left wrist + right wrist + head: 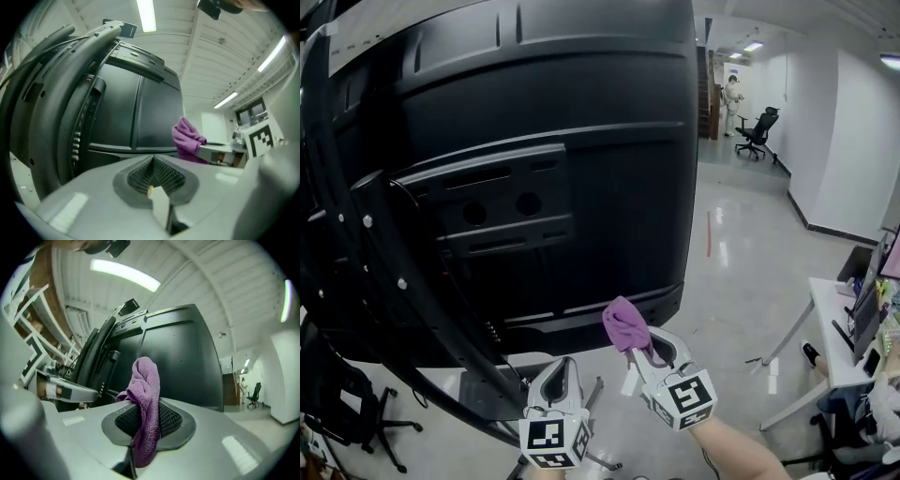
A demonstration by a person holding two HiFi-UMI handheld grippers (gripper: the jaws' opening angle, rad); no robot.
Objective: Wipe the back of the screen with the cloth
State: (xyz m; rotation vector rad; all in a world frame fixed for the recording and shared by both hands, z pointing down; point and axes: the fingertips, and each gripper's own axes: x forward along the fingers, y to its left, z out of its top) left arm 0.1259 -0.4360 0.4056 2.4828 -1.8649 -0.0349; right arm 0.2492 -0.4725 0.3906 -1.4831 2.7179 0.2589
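The black back of a large screen point(534, 141) fills the upper left of the head view, on a curved black stand point(356, 281). My right gripper point(639, 349) is shut on a purple cloth point(625, 323), which bunches up just below the screen's lower right corner. In the right gripper view the cloth point(146, 399) stands out of the closed jaws, with the screen point(178, 357) close behind it. My left gripper point(559, 375) sits lower and to the left, shut with nothing in it. The left gripper view shows the screen point(136, 112) and the cloth point(186, 139) to its right.
Cables point(478, 328) run down the stand. A white desk point(844, 328) with clutter stands at the right edge. An office chair point(757, 131) and a person point(731, 103) are far down the corridor. Another chair base point(375, 422) is at the lower left.
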